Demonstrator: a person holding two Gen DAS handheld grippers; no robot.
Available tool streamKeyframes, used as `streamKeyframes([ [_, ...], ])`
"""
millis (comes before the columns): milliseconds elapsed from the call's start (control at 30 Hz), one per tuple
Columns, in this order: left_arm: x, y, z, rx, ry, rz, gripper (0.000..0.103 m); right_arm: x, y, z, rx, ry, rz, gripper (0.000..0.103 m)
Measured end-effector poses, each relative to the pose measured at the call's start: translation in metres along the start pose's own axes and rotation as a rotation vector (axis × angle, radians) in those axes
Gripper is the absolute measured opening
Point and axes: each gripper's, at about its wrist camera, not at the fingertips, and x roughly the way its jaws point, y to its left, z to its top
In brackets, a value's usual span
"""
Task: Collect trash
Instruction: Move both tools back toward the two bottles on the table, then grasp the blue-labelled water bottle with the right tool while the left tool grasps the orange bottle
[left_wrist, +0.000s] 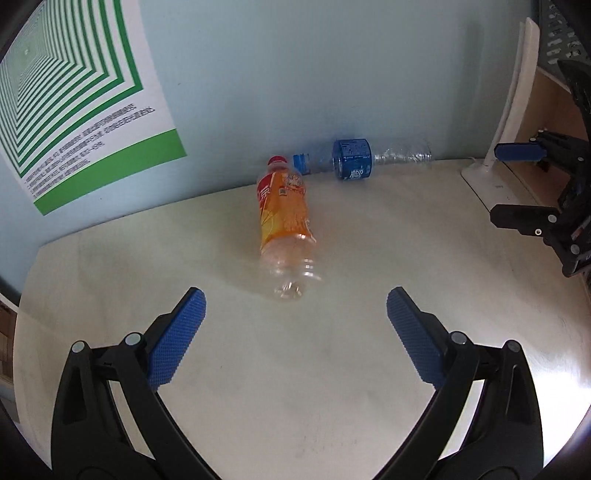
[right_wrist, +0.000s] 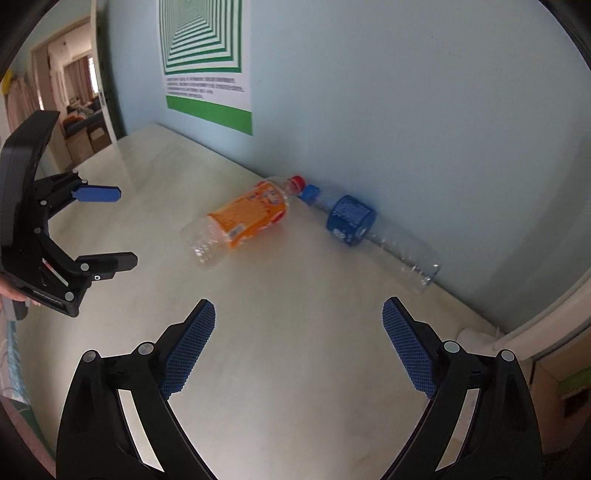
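Note:
Two empty plastic bottles lie on a pale table (left_wrist: 295, 369) near the blue wall. The orange-labelled bottle (left_wrist: 284, 225) (right_wrist: 240, 221) has a red cap and points its base toward me. Behind it the blue-labelled bottle (left_wrist: 354, 158) (right_wrist: 351, 219) lies along the wall, its blue cap beside the red one. My left gripper (left_wrist: 295, 302) is open above the table just short of the orange bottle's base, nothing between its pads. My right gripper (right_wrist: 299, 314) is open too, hovering nearer than both bottles. Each gripper shows in the other's view: the right gripper (left_wrist: 495, 181) at the right edge, the left gripper (right_wrist: 127, 227) at the left edge.
A green-striped poster (left_wrist: 74, 110) hangs on the wall at left. A white stand (left_wrist: 495, 181) rises at the table's back right corner, with a wooden shelf unit (left_wrist: 554, 110) beyond. An open doorway (right_wrist: 74, 92) lies far left in the right wrist view.

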Motion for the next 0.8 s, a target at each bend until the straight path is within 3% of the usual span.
streamKeyframes([
  [400,0.097,0.014,0.046,-0.051,0.096,0.06,0.096,0.089,-0.037,0.039,-0.255,0.039,-0.169,0.095],
  [800,0.133,0.016,0.05,-0.039,0.148,0.087,0.096,0.158,-0.041,0.043,-0.492,0.123,-0.289,0.095],
])
